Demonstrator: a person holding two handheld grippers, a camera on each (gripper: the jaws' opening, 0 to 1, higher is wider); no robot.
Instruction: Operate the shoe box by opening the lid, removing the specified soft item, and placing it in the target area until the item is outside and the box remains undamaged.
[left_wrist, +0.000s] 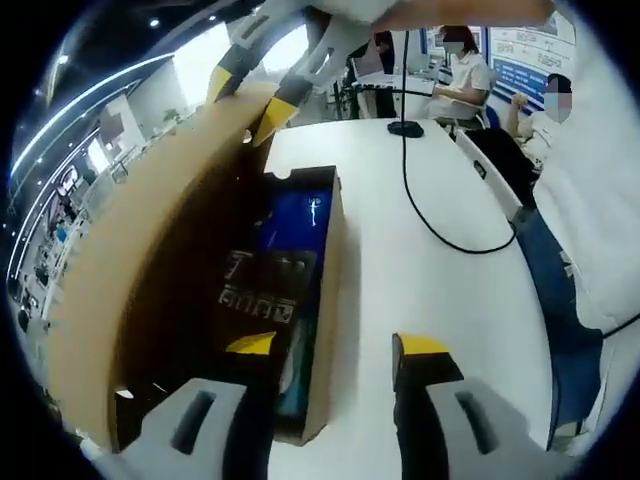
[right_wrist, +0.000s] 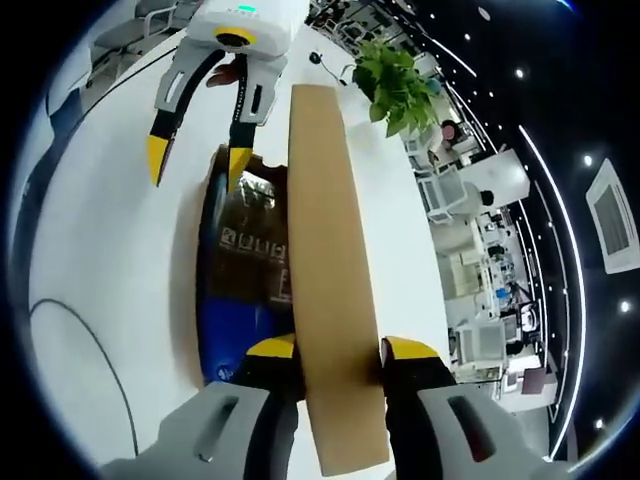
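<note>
Left gripper view: people seated at desks beyond the white table (left_wrist: 440, 280), and a black cable (left_wrist: 425, 215) trailing across it.
Right gripper view: a green plant (right_wrist: 395, 80) past the table's far end.
Shoe box (left_wrist: 315, 330): on the table, lid (right_wrist: 330, 290) raised on edge; a blue soft item (right_wrist: 225, 330) lies inside.
Right gripper (right_wrist: 340, 352): jaws clamped on the lid's edge.
Left gripper (left_wrist: 335, 345): jaws apart, straddling the box's side wall, one tip inside.
</note>
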